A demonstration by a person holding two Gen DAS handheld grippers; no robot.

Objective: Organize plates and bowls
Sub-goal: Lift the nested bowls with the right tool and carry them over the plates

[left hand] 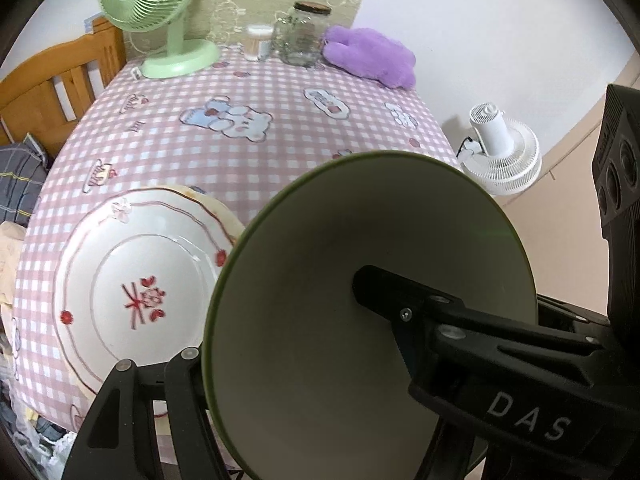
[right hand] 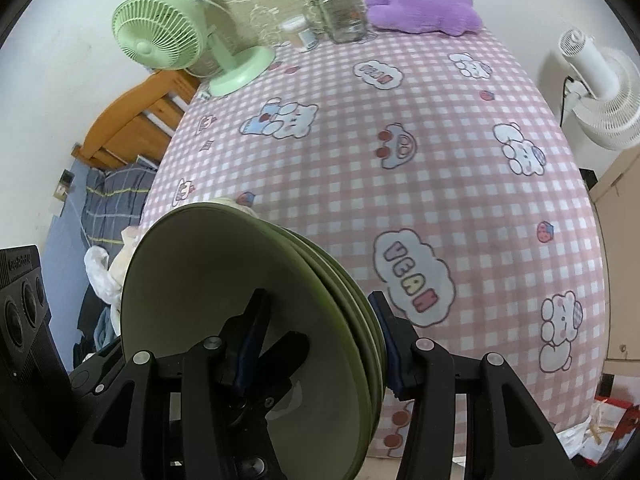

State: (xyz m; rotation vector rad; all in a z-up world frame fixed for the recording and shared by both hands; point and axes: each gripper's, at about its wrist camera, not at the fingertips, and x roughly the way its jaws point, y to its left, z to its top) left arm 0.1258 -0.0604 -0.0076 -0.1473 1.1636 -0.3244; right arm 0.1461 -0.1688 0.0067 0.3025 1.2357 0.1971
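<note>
Green bowl stack (right hand: 256,320) clamped by both grippers' jaws, part-open.

Both grippers point steeply down. The left gripper (left hand: 280,340) has one finger inside the bowls (left hand: 320,280) and one outside. The right gripper (right hand: 320,320) clamps the same stack between its fingers (right hand: 256,320).

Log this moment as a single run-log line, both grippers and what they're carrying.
left gripper: shut on green bowls | right gripper: shut on same stack | stack tilted on edge, above table | floral plate: on checked tablecloth
</note>
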